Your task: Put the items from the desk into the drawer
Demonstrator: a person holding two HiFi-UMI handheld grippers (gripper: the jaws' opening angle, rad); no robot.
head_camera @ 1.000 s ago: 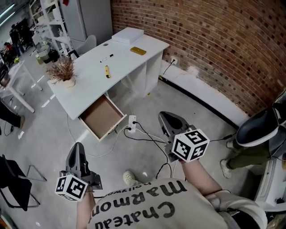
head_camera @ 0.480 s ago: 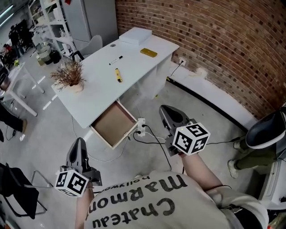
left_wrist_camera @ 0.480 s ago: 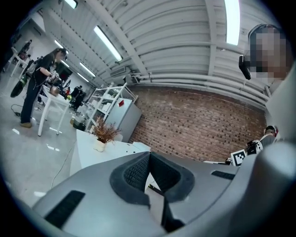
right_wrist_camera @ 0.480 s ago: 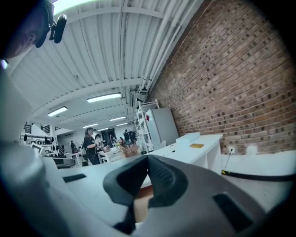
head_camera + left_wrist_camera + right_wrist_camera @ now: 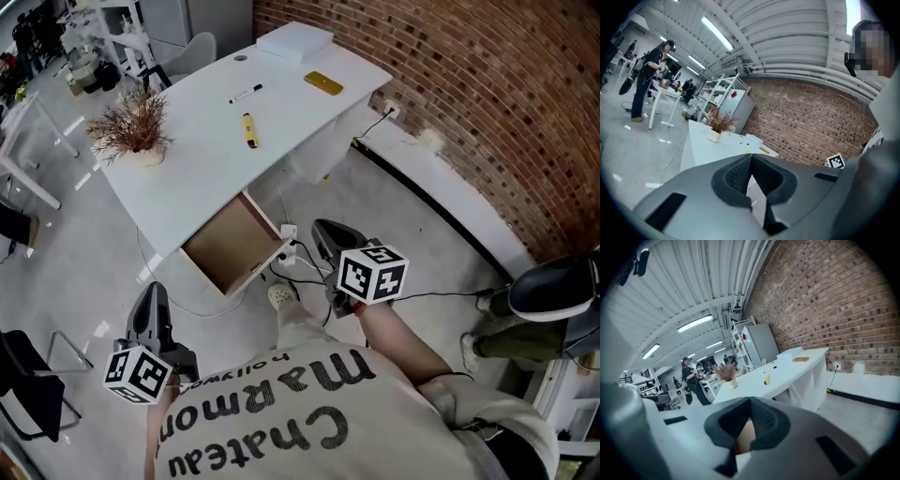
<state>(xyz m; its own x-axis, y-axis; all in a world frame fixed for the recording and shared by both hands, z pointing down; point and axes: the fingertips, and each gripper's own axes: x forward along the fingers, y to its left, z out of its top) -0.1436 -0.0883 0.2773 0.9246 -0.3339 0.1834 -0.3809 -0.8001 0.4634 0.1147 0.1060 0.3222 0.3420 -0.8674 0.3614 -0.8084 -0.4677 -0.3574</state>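
Head view puts your left hand-held gripper (image 5: 153,296) and right hand-held gripper (image 5: 325,232), both closed and empty, short of the tabletop (image 5: 197,164); open one before reaching the yellow marker (image 5: 248,129) at mid-tabletop, beyond the open drawer (image 5: 230,246).

Brick wall (image 5: 487,112); grey concrete flr (image 5: 66,281); strip lights (image 5: 696,323)
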